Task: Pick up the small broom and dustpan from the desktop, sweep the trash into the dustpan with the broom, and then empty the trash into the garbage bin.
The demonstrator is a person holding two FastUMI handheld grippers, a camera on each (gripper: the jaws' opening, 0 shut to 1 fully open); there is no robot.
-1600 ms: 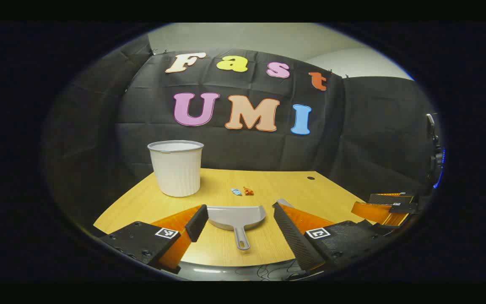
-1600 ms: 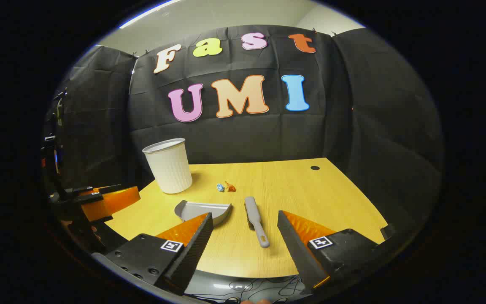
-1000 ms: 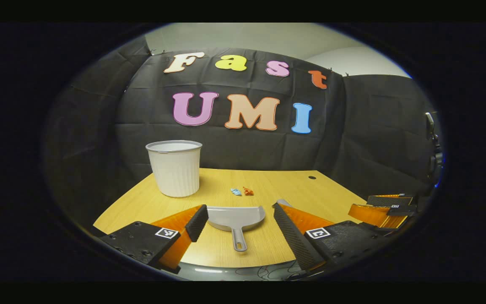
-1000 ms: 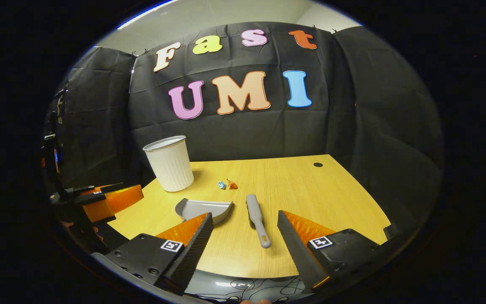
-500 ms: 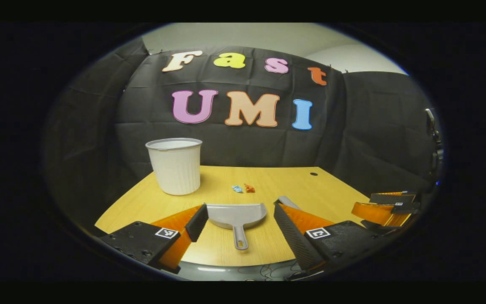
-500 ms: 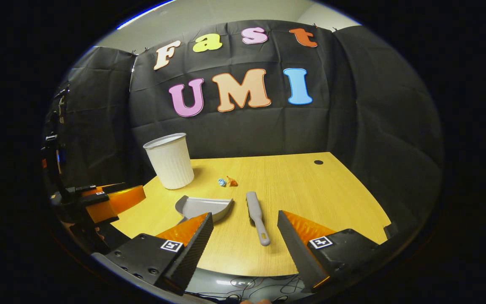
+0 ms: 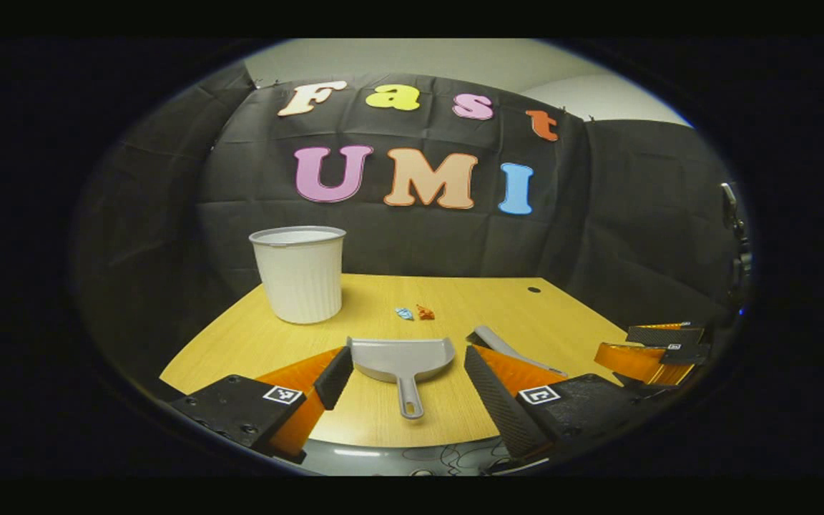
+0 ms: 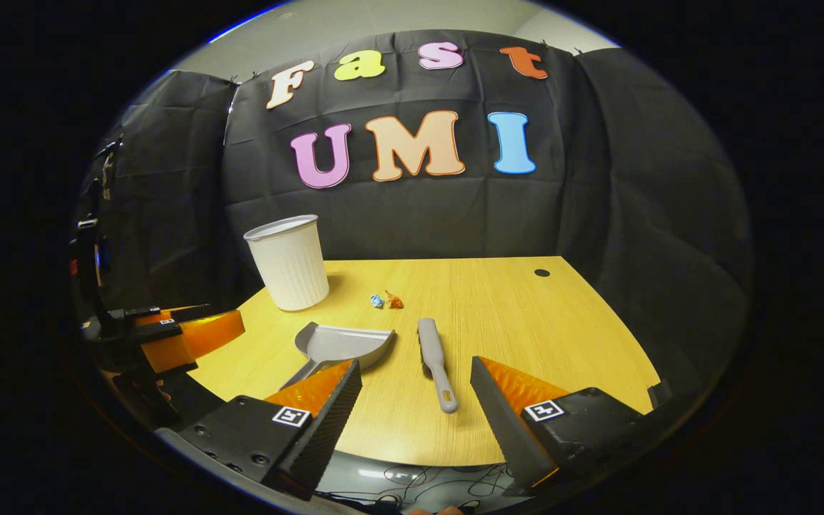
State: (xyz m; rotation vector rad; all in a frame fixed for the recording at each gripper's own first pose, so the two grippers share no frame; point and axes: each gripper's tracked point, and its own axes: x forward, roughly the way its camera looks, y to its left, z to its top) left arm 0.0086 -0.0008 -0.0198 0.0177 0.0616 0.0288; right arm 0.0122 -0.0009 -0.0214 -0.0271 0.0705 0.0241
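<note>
Both grippers open, empty, short of their tools on the desktop (image 8: pixel 526 315).

Left gripper (image 7: pixel 405 372) faces the dustpan (image 7: pixel 401 357): handle runs straight back toward it, mouth toward the trash (image 7: pixel 415 312). Right gripper (image 8: pixel 415 386) faces the broom (image 8: pixel 435 361), long axis nearly along its line of reach, handle end nearest. Each tool lies dead ahead of its own gripper; likely a straight advance. Garbage bin (image 7: pixel 299 275) stands far left.

On the desk (image 8: pixel 526 315) the bin (image 8: pixel 287 262) stands at the back left. Two scraps of trash (image 8: pixel 385 300) lie right of it (side by side, nearly touching). Nearer, the dustpan (image 8: pixel 340 343) lies left of the broom (image 8: pixel 435 361), slightly apart.
</note>
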